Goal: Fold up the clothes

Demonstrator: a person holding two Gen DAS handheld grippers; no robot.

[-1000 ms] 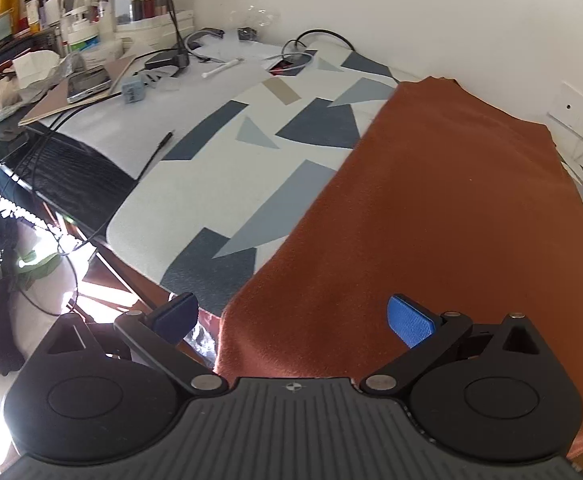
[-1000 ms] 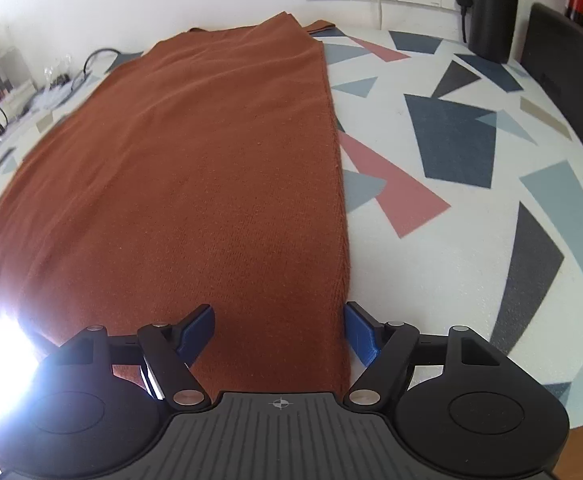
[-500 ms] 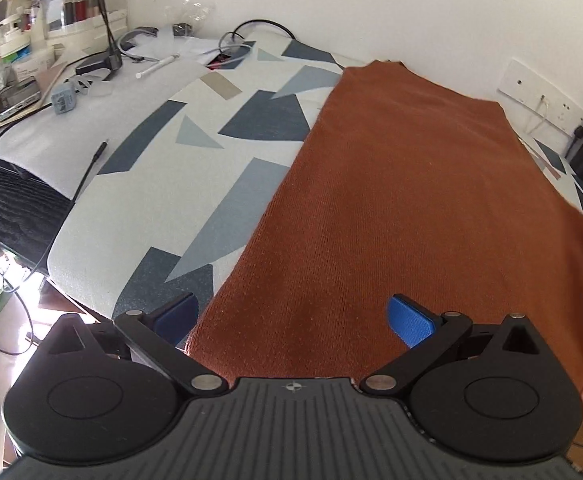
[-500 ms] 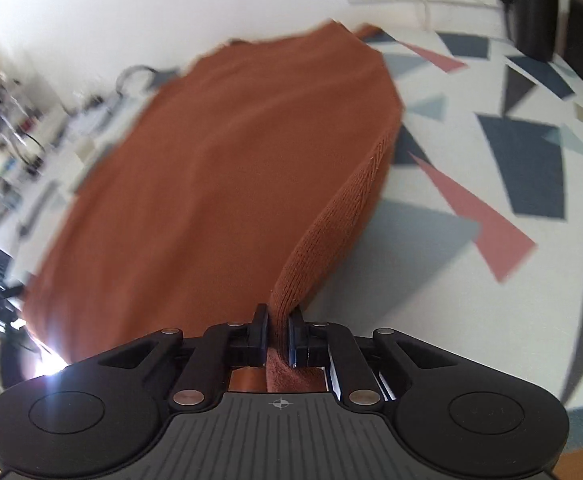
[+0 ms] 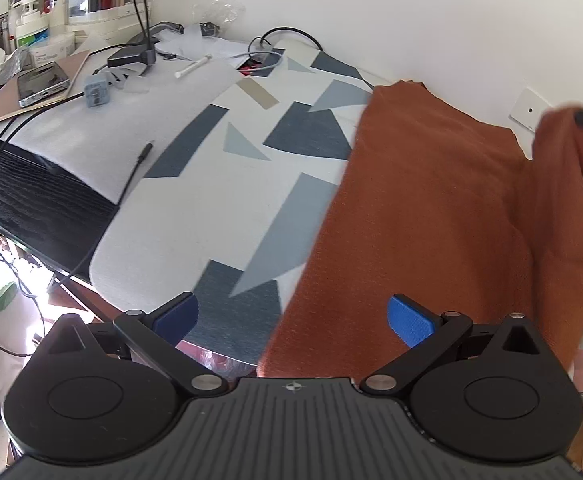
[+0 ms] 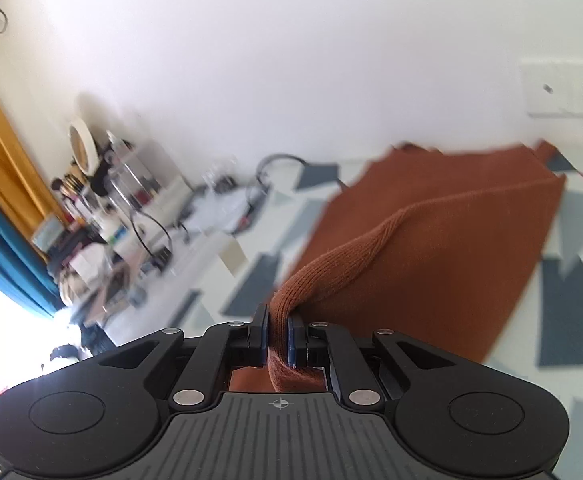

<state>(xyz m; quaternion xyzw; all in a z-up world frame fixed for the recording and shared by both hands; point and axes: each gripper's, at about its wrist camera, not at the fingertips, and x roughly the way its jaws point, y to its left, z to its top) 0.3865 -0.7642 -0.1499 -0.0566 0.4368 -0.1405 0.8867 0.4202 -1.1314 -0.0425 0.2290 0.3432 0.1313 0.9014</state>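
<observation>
Jaws of the right gripper (image 6: pixel 278 338) now pinch the rust-brown garment's (image 6: pixel 443 264) hem, lifted since a second ago — probably starting a fold; left gripper (image 5: pixel 291 316) stays spread.

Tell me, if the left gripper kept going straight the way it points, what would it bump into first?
Probably the near left edge of the rust-brown garment, lying on the patterned cloth just ahead of the open left gripper; depth is hard to judge.

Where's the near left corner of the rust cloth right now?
Left wrist view: the rust cloth corner lies at the patterned table's front edge, between the open left gripper jaws.
</observation>
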